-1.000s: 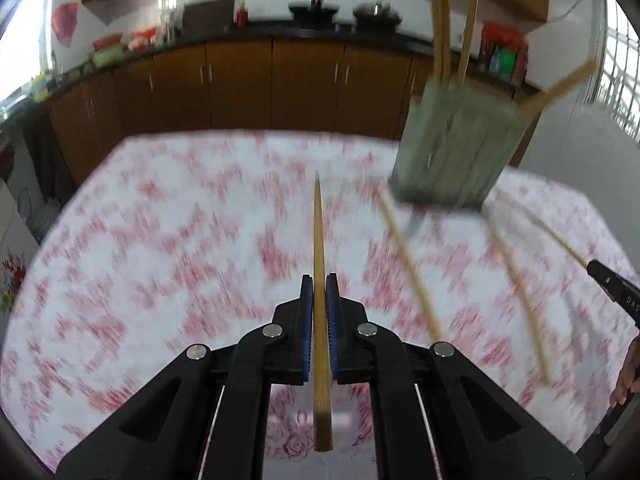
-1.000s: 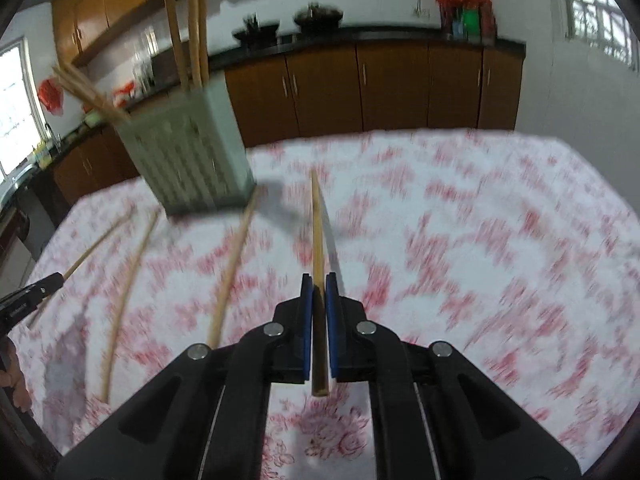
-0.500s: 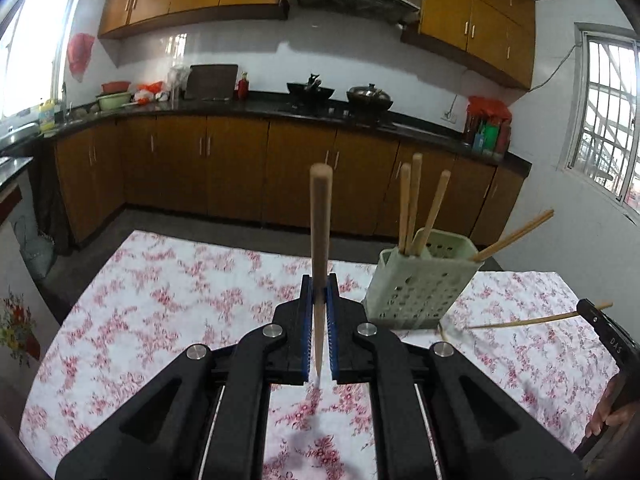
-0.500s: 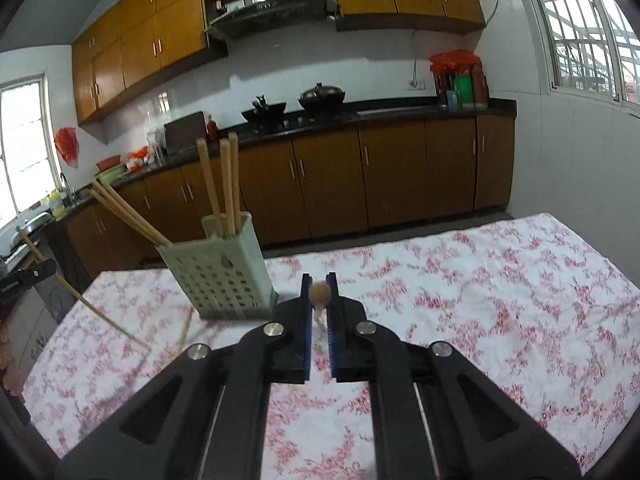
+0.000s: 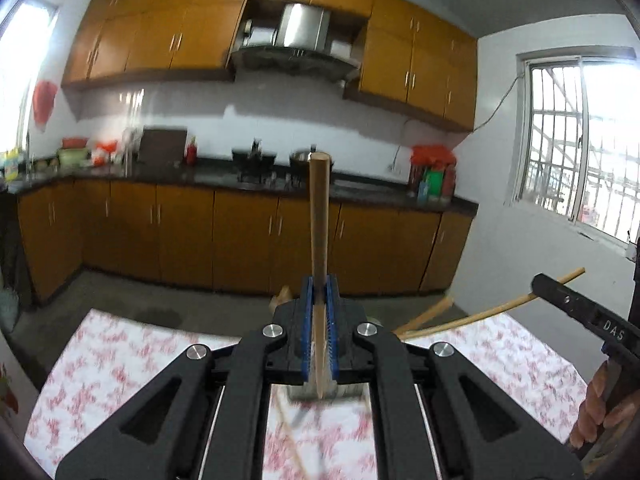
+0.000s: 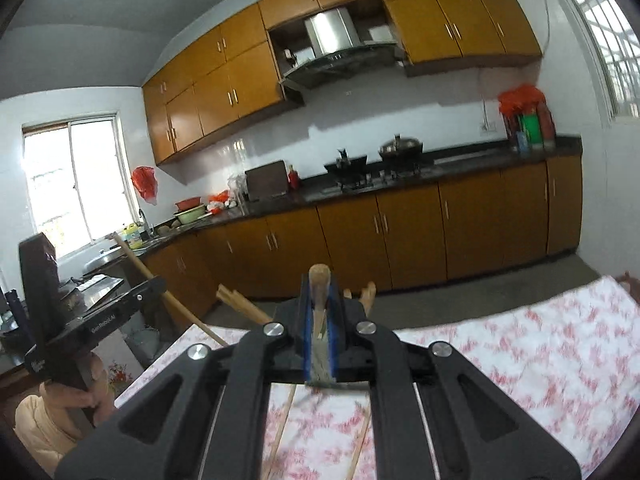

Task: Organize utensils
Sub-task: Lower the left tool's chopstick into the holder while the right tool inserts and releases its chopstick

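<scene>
My left gripper (image 5: 320, 292) is shut on a wooden chopstick (image 5: 319, 216) that stands nearly upright, thick end up. My right gripper (image 6: 319, 296) is shut on another wooden chopstick (image 6: 319, 280), seen almost end-on. The pale green utensil holder is mostly hidden behind each gripper; only its base (image 5: 324, 391) and chopstick ends (image 5: 426, 314) poking out of it show. Loose chopsticks (image 6: 282, 432) lie on the floral tablecloth (image 6: 520, 356) below the grippers. The right gripper also shows at the right of the left wrist view (image 5: 580, 312), the left gripper at the left of the right wrist view (image 6: 100, 312).
The table with the red-flowered cloth (image 5: 120, 360) lies below both grippers. Beyond it are brown kitchen cabinets (image 5: 180, 236), a dark counter with a stove and pots (image 6: 376, 164), and windows (image 5: 580, 140) on the side walls.
Both grippers have risen and tilted up from the table with their chopsticks. The holder has slid from beside each gripper to behind and under it.
</scene>
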Action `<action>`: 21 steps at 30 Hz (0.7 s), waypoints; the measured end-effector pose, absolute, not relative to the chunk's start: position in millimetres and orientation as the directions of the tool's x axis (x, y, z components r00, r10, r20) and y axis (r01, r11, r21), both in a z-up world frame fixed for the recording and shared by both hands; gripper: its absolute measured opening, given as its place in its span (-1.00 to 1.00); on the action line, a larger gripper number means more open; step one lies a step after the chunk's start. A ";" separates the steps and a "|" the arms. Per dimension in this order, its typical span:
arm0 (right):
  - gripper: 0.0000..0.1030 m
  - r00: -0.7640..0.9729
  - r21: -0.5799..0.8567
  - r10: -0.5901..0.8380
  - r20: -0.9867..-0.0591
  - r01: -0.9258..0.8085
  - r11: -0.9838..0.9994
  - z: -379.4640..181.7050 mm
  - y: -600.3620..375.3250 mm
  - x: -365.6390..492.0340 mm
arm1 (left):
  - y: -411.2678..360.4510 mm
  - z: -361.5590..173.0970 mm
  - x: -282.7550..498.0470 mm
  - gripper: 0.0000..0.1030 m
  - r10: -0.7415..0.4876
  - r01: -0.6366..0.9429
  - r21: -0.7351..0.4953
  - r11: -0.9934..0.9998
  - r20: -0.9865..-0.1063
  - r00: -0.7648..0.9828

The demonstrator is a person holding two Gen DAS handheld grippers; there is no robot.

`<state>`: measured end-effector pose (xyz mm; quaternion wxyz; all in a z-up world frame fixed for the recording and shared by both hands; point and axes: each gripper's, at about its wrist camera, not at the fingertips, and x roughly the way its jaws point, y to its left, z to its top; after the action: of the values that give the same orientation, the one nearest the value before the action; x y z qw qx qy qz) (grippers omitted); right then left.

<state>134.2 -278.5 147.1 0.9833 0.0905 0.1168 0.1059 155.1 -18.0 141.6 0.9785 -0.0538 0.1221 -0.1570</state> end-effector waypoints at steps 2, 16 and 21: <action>-0.85 0.949 0.174 0.205 -0.238 -0.166 0.971 154.6 -271.9 147.2 | -26.7 149.8 161.0 -0.86 -0.315 0.292 -0.139 0.946 -0.184 0.931; -0.85 0.882 0.118 0.187 -0.432 -0.150 0.982 142.6 -245.1 244.2 | -65.1 121.8 237.9 -0.85 -0.249 0.228 -0.154 0.961 -0.140 0.958; -0.79 0.867 0.138 0.191 -0.459 -0.142 0.980 128.3 -249.3 256.0 | -64.2 102.2 244.2 -0.85 -0.269 0.236 -0.182 0.955 -0.189 0.944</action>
<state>256.0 -249.3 128.3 0.9650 0.0499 0.2425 0.0863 244.2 -64.2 102.2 0.9829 -0.0786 0.1064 -0.1283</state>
